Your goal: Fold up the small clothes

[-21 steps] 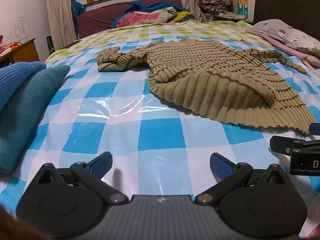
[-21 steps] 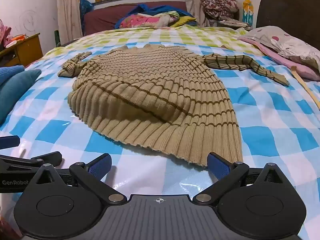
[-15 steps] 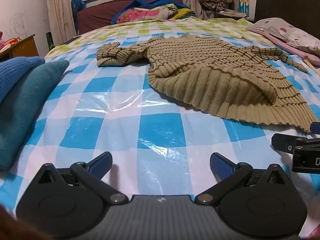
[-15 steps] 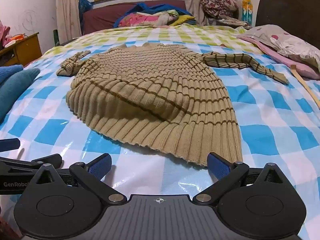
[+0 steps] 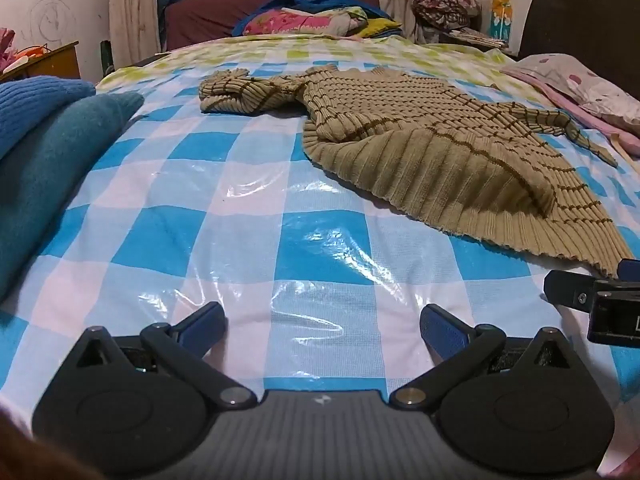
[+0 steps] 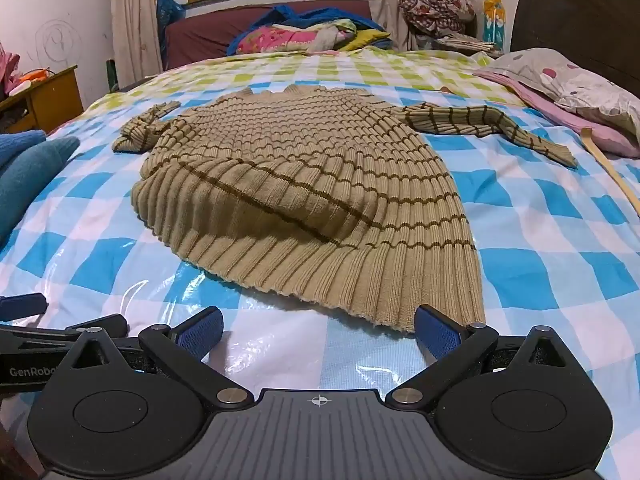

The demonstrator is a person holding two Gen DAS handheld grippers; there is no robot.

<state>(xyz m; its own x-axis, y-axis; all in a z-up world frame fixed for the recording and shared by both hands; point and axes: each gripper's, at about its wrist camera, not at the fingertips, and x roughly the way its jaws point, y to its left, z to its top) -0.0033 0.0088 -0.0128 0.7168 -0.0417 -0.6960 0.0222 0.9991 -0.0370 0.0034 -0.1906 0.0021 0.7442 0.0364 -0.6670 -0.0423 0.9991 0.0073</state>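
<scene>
Left view: left gripper (image 5: 322, 326) spread wide, empty, striped sweater (image 5: 432, 148) lying ahead and off to its right.

Right view: right gripper (image 6: 318, 330) gaping, empty; sweater dead ahead, hem (image 6: 332, 300) almost at its fingertips, so it's nearer.

A checked plastic sheet (image 6: 540, 276) covers the bed. Blue knits (image 5: 44, 136) sit at nine o'clock, a pillow (image 6: 576, 84) at two, heaped bedding (image 6: 304, 32) at twelve.

A tan striped sweater (image 6: 304, 200) lies flat on the checked bed (image 6: 540, 272), right gripper (image 6: 320, 330) wide open by its hem
</scene>
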